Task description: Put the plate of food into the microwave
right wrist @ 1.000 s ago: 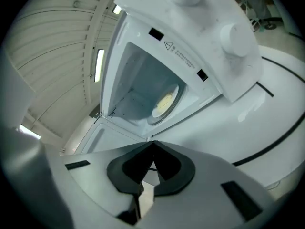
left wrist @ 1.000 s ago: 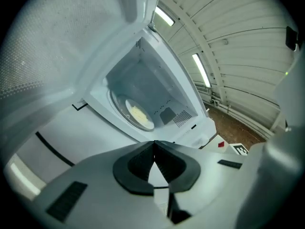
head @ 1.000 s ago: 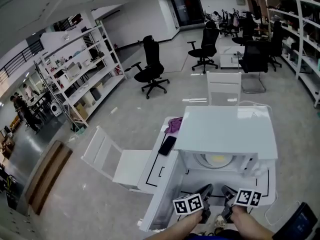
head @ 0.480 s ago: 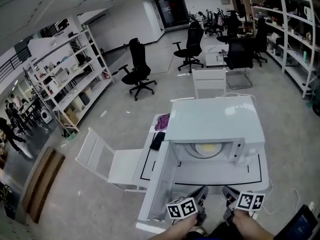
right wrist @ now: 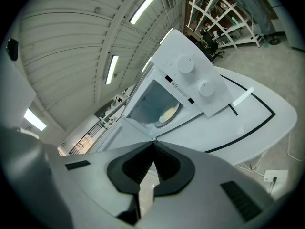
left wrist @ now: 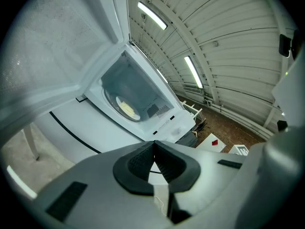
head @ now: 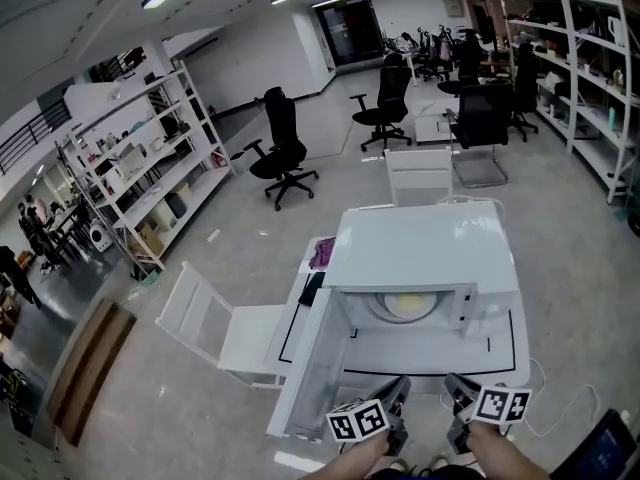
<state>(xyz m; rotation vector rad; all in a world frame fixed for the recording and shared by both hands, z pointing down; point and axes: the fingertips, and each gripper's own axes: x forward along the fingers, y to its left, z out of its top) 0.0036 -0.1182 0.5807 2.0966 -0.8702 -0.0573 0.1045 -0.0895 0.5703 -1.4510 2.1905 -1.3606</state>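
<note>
The white microwave [head: 425,248] stands on the white table [head: 500,353] with its door [head: 305,368] swung open to the left. The plate of food [head: 408,304] lies inside the cavity on the turntable; it also shows in the left gripper view as a pale plate [left wrist: 126,109] and in the right gripper view [right wrist: 167,113]. My left gripper [head: 398,393] and right gripper [head: 455,390] hover side by side at the table's near edge, well short of the cavity. Both are shut with nothing between the jaws [left wrist: 153,144] [right wrist: 153,144].
A black phone [head: 311,288] and a purple cloth [head: 322,253] lie on the table left of the microwave. A white chair [head: 215,323] stands at the left, another [head: 420,173] behind the table. The microwave's knobs [right wrist: 186,66] face me. A dark screen [head: 605,448] sits at bottom right.
Both grippers have drawn back from the microwave's opening toward the table's near edge, and the view has pulled back with them. The plate stays inside and the door stays open.
</note>
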